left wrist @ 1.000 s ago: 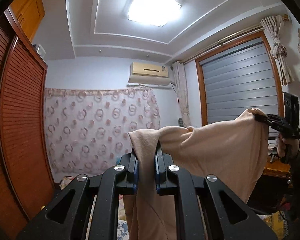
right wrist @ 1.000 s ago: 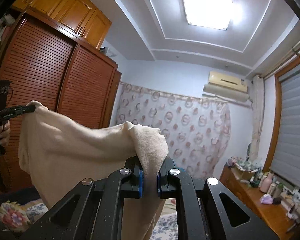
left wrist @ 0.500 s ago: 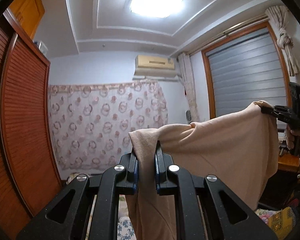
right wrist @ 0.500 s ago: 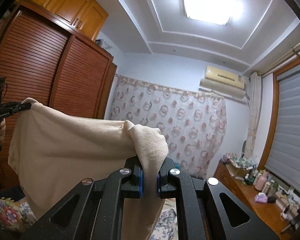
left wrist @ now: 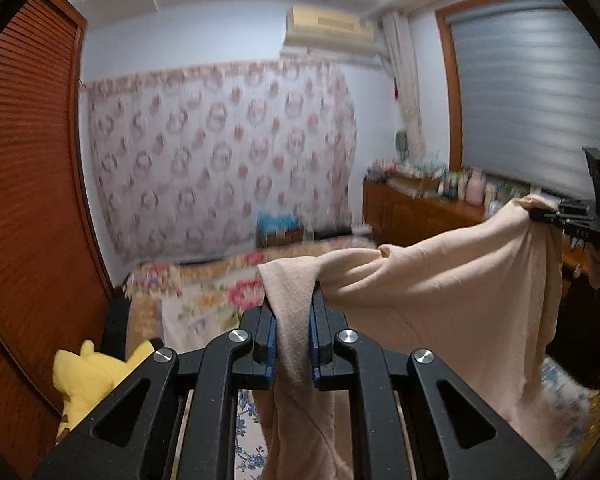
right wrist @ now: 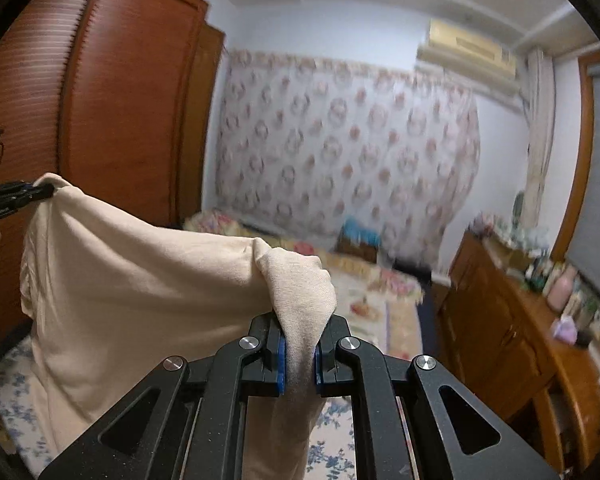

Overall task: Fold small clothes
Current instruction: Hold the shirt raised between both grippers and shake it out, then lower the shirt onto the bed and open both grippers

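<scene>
A beige garment hangs spread in the air between both grippers. My left gripper is shut on one top corner, with cloth bunched over its fingertips. My right gripper is shut on the other top corner. In the left wrist view the right gripper shows at the far right, pinching the cloth. In the right wrist view the left gripper shows at the far left, and the garment drapes down from it over the bed.
A bed with floral sheets lies below and ahead. A yellow plush toy sits at its left. A red-brown louvred wardrobe stands left. A wooden dresser with bottles lines the right wall. A patterned curtain hangs behind.
Both grippers have tilted and dropped down, still holding the garment spread. The ceiling has left the views and the bed and dresser have come in.
</scene>
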Demonstrator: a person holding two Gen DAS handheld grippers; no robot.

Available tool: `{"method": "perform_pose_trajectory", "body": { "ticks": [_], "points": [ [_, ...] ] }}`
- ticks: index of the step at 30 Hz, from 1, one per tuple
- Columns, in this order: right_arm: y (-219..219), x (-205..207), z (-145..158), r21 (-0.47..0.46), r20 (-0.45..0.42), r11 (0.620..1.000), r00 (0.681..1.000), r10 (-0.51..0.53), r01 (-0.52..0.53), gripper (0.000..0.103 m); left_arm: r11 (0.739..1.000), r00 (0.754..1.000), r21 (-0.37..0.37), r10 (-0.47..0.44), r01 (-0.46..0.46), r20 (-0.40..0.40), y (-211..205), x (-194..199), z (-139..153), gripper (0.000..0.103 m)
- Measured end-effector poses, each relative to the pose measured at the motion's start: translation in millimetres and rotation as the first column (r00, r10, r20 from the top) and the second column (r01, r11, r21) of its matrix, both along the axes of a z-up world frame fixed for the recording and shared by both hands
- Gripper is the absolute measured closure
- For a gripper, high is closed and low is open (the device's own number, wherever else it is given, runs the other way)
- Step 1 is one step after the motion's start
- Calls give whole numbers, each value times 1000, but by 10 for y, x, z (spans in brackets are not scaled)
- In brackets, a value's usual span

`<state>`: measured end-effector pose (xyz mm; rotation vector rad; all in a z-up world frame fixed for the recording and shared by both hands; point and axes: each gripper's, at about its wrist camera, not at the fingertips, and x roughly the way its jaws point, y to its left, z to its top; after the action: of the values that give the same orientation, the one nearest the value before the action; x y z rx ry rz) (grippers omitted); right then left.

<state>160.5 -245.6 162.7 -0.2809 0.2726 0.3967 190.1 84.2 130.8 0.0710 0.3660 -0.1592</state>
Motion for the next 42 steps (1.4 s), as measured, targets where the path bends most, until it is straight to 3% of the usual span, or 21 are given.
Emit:
{"method": "perform_pose_trajectory", "body": {
  "ticks": [9,16,17,21,33,38,40,42],
  "points": [
    [212,1080,-449,-51,-165,999,986,-18,9,94,999,980,42,15,-7,-201,-56,940,-883,90],
    [366,1684,-472,-77,-276,996,959,-63,43,93,999,953,53,8,8,-303,-141,1285,-1300,89],
    [396,1712,-473,-81,-285,996,956,-68,46,93,998,946,55,4,14,-323,-153,1331,-1349,84],
    [495,1898,-517,-96,-321,993,943,-90,62,93,998,931,53,-7,28,-364,-149,1384,-1458,69],
    [576,1861,-475,-73,-355,995,931,-84,62,93,996,863,89,52,-8,-503,-57,892,-2056,69],
    [416,1572,-526,-45,-367,995,924,-105,95,70,998,866,60,53,-26,-497,-28,841,-2085,69],
    [311,1399,-523,-25,-364,995,926,-101,99,53,998,867,60,53,-27,-496,-30,828,-2096,69],
    [203,1259,-559,-13,-367,995,925,-95,98,47,998,869,52,50,-28,-492,-22,824,-2092,69]
  ]
}}
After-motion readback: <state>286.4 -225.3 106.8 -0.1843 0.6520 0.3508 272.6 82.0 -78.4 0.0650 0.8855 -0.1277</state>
